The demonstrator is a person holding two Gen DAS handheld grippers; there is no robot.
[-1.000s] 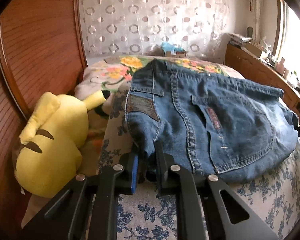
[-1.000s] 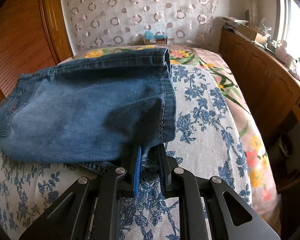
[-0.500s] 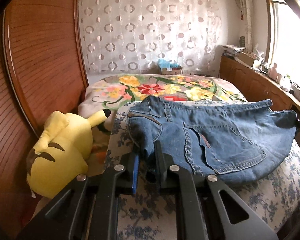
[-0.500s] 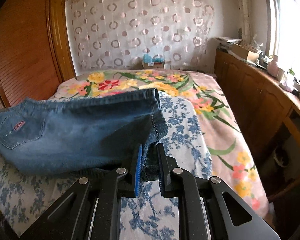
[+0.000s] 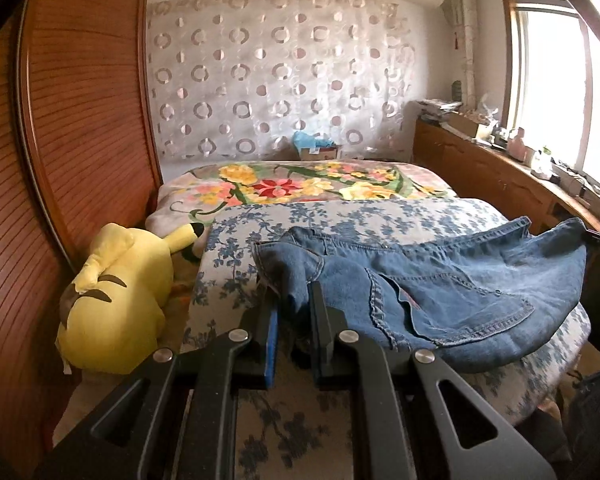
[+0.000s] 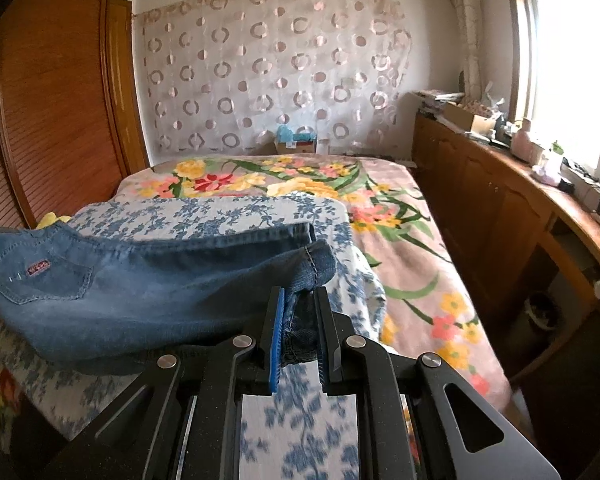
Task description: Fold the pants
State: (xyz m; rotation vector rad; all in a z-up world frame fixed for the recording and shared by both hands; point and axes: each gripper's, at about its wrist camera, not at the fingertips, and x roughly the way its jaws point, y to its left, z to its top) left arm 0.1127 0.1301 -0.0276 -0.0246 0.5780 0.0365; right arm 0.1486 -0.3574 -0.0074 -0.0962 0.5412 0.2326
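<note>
Blue denim pants hang stretched between both grippers above a blue-flowered bedspread. My left gripper is shut on the waistband corner, near a back pocket with a red label. In the right wrist view the pants run leftward, folded over along the leg. My right gripper is shut on bunched denim at the hem end. The lower layers of cloth are hidden under the top one.
A yellow plush toy lies left of the bed against a wooden slatted wardrobe. A flowered blanket covers the far and right side of the bed. A wooden cabinet with clutter runs under the window at right.
Both grippers have pulled back and upward with the pants. The denim has lifted off the bedspread and slid toward the near edge; more of the room shows.
</note>
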